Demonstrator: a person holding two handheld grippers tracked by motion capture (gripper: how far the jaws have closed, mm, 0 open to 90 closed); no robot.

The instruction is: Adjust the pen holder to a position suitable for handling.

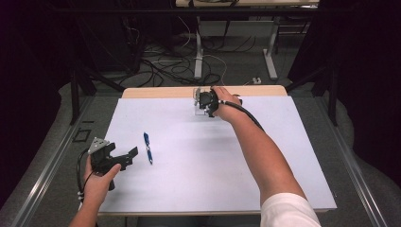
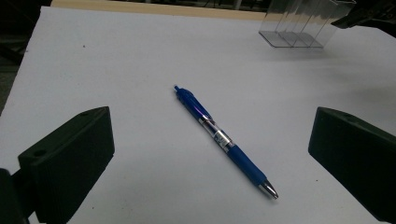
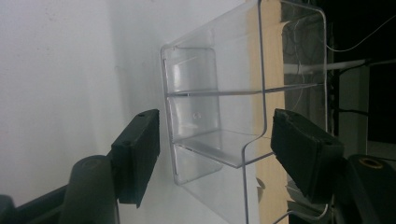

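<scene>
At the left of the high view, the left claw (image 1: 133, 153) hangs at the near-left part of the bench (image 1: 189, 184), its jaws spread wide with nothing between them. Just beside it to the right lies a blue pen (image 1: 148, 147), flat on the white surface; in the left gripper view the pen (image 2: 224, 140) rests ahead of the jaws and apart from both, its metal tip toward the camera and its clicker end pointing away. The pen looks light and stiff, with a smooth round barrel that could roll or slip. The darker blue grip sleeve near the tip seems the best place to take hold, pinched across the barrel. A small band of print sits on the clear middle section, too small to read.

Farther right, at the far edge of the bench, the right claw (image 1: 203, 101) reaches a clear plastic holder (image 1: 197, 109). In the right gripper view the jaws straddle the holder (image 3: 215, 116), one on each side, released and not pressing on it. The holder has thin transparent walls and dividers; it is probably light, rigid, slick and liable to crack under a hard squeeze. It bears no label.
</scene>
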